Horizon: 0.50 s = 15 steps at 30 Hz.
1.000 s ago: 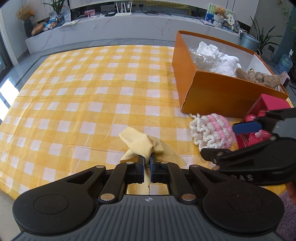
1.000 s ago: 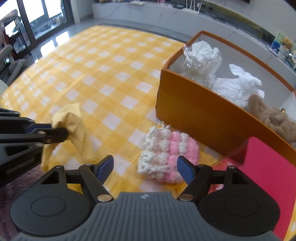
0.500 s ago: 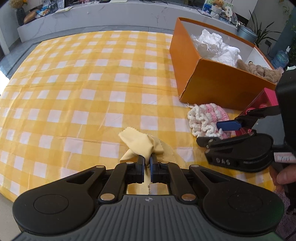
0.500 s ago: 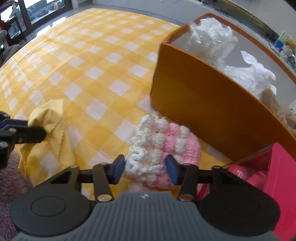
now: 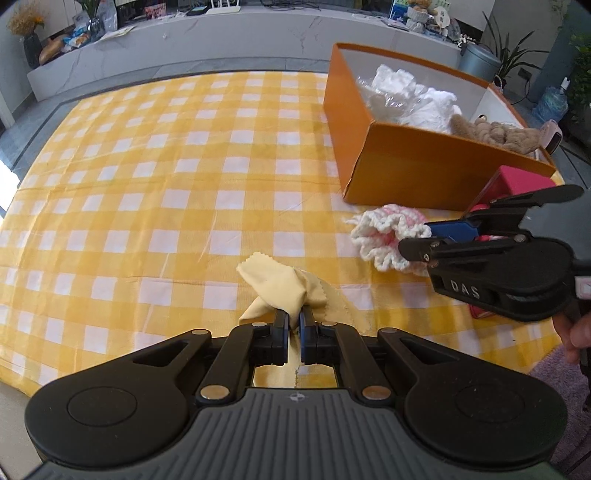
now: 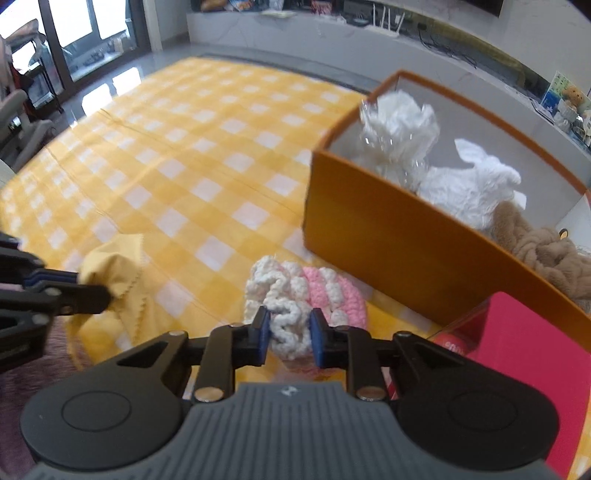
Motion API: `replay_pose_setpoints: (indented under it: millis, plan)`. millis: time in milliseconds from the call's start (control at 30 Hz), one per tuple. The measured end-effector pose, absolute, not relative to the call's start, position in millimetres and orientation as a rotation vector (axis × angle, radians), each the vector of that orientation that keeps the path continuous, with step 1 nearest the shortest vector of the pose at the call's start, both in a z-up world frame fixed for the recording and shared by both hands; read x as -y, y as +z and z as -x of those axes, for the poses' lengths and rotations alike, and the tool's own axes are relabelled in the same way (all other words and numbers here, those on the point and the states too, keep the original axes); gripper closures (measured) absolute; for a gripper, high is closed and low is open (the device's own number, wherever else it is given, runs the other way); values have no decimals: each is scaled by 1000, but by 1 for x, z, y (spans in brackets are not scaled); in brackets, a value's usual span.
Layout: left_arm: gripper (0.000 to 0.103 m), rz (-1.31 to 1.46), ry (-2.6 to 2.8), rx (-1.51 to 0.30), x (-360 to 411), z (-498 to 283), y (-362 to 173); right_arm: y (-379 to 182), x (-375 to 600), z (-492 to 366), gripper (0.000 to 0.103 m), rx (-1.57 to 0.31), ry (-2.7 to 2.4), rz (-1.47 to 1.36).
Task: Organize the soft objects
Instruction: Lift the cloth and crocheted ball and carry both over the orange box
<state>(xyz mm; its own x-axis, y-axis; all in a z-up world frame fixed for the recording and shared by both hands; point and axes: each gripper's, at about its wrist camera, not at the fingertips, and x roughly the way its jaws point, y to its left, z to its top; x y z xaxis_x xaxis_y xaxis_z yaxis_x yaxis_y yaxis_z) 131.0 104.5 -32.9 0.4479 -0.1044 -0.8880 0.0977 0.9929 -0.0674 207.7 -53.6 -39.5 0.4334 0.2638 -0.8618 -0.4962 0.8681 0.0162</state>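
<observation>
My left gripper [image 5: 293, 323] is shut on a pale yellow cloth [image 5: 280, 284], held just above the checked tablecloth; it also shows in the right wrist view [image 6: 114, 273]. My right gripper [image 6: 288, 332] is shut on a pink-and-white crocheted piece [image 6: 306, 295], which shows in the left wrist view [image 5: 388, 236] in front of the orange box [image 5: 406, 162]. The box [image 6: 388, 229] holds white soft items [image 6: 469, 188] and a brown knitted item [image 6: 546, 254].
A red box [image 6: 524, 350] with red items inside stands right of the crocheted piece, against the orange box. The yellow checked tablecloth [image 5: 166, 177] spreads to the left and back. A grey ledge [image 5: 221, 33] with clutter runs behind the table.
My right gripper moved in over the crocheted piece and closed on it. My left gripper kept hold of the yellow cloth and stayed about in place.
</observation>
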Motion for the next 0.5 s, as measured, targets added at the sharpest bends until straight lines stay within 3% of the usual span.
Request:
replay_pose_setpoints:
  millis: [500]
  plan:
    - [97, -46, -237, -1010, -84, -109, 35, 55, 84, -141, 82, -892, 586, 195]
